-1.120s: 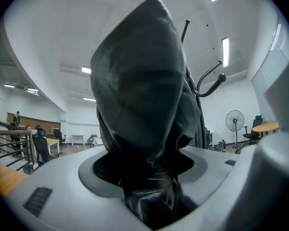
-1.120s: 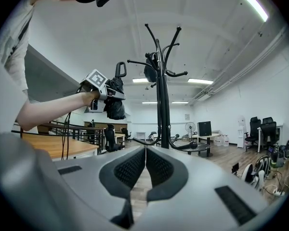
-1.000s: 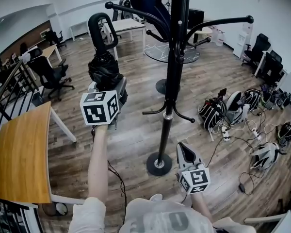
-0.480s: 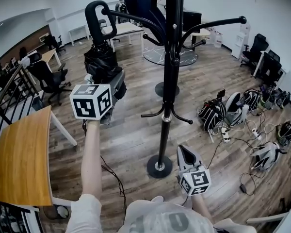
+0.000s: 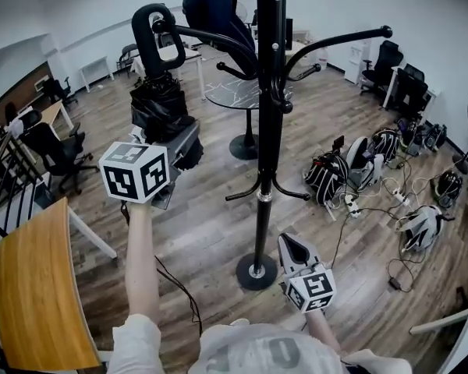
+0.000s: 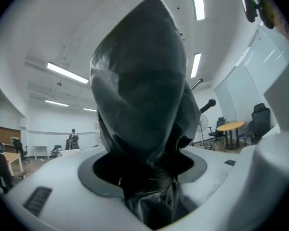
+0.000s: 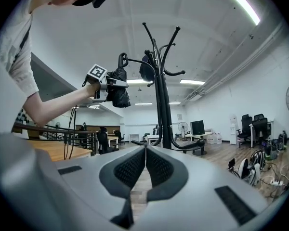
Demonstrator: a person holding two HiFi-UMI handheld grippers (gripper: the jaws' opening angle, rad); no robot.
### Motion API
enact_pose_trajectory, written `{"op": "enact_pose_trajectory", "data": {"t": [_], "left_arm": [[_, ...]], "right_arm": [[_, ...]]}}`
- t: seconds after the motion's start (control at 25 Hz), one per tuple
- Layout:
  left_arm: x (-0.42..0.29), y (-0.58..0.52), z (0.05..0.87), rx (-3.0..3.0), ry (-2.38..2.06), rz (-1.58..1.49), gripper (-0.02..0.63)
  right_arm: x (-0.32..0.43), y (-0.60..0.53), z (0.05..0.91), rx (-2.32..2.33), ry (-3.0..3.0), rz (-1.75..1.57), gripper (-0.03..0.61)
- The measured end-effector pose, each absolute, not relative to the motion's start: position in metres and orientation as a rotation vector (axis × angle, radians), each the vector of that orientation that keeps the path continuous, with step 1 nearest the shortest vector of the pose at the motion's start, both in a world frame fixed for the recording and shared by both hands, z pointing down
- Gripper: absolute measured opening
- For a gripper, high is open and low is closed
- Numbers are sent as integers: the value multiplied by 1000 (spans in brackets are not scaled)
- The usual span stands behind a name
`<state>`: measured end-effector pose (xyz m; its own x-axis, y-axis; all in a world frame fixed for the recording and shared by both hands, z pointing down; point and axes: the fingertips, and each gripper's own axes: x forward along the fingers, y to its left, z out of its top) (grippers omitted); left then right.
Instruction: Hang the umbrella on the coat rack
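My left gripper [image 5: 177, 140] is shut on a folded black umbrella [image 5: 161, 109] and holds it upright, level with the coat rack's upper arms. The umbrella's loop handle [image 5: 150, 37] overlaps the ball tip of the rack's left arm [image 5: 210, 39]; I cannot tell whether the arm passes through it. The black coat rack [image 5: 266, 131] stands just to the right. In the left gripper view the umbrella [image 6: 139, 105] fills the space between the jaws of my left gripper [image 6: 144, 177]. My right gripper [image 5: 292, 244], shut and empty, hangs low near the rack's base. In the right gripper view the right gripper [image 7: 145, 159] faces the coat rack [image 7: 160, 105].
A dark garment [image 5: 210, 6] hangs on the rack's far side. A wooden table [image 5: 31, 287] and a railing are at the left. Backpacks and cables [image 5: 351, 170] lie on the floor to the right. A round table [image 5: 234, 92] stands behind the rack.
My left gripper has risen with the umbrella, bringing the loop handle up to the tip of the rack's left arm. The right gripper has stayed low by the base.
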<state>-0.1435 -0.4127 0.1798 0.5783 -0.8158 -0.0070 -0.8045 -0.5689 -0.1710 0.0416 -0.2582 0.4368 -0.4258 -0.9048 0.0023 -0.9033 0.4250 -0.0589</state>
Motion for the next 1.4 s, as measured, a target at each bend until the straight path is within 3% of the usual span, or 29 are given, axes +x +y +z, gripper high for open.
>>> {"op": "enact_pose_trajectory", "data": {"t": [0.48, 0.92, 1.4], "left_arm": [[-141, -428, 170, -2817, 872, -185, 305], [-107, -424, 175, -2931, 535, -199, 307], [-79, -421, 207, -3012, 476, -263, 307]], "right_arm": [[-40, -283, 423, -1757, 2524, -49, 31], [-32, -283, 417, -1868, 2450, -33, 31], [-18, -269, 427, -1901, 2428, -84, 31]]}}
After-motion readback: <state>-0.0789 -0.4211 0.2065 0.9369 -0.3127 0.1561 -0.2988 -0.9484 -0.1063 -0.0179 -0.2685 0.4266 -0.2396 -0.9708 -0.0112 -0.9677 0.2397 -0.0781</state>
